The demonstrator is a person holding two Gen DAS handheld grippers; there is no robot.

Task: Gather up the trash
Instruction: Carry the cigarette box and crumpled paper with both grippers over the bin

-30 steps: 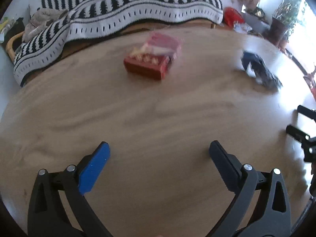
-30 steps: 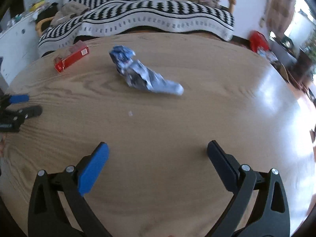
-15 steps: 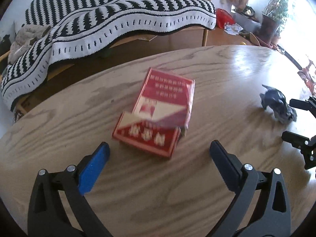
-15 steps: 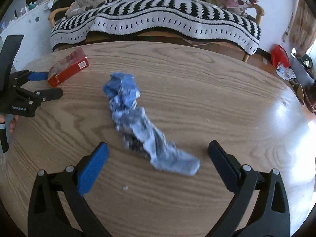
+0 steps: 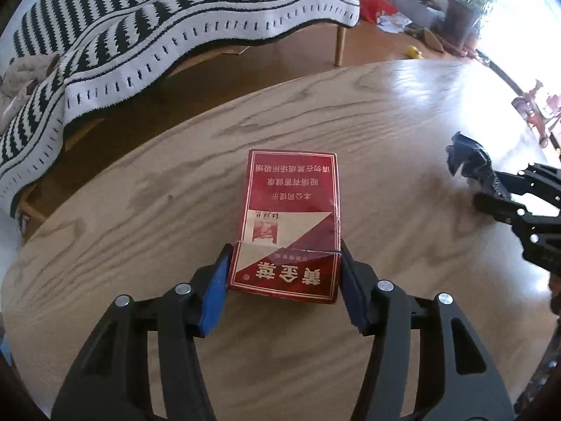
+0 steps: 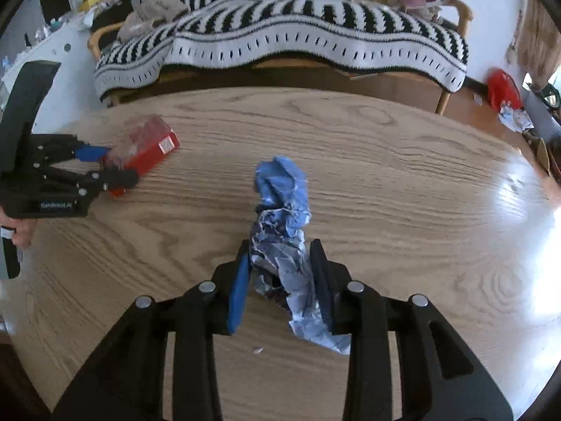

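Wood grain runs across the oval table, with a sofa under a black-and-white striped blanket behind it and bright glare from the window side.

From your left wrist, the left gripper has just been closing, and its blue pads now sit against both short sides of the red cigarette pack at its near, lidded end. The pack lies flat on the table. It is light, stiff card that likely crushes if you squeeze hard, and the flip lid looks slightly raised, so your hold across the body sides is probably better than one on the lid. At the right edge you can see your other gripper at the dark crumpled wrapper.

From your right wrist, the right gripper has also just been closing, its jaws pinching the crumpled blue wrapper around its middle. This is soft, very light and springy; its loose tail hangs past the fingers, so expect it to flop. The polished top looks slippery, and both pieces still rest on it.
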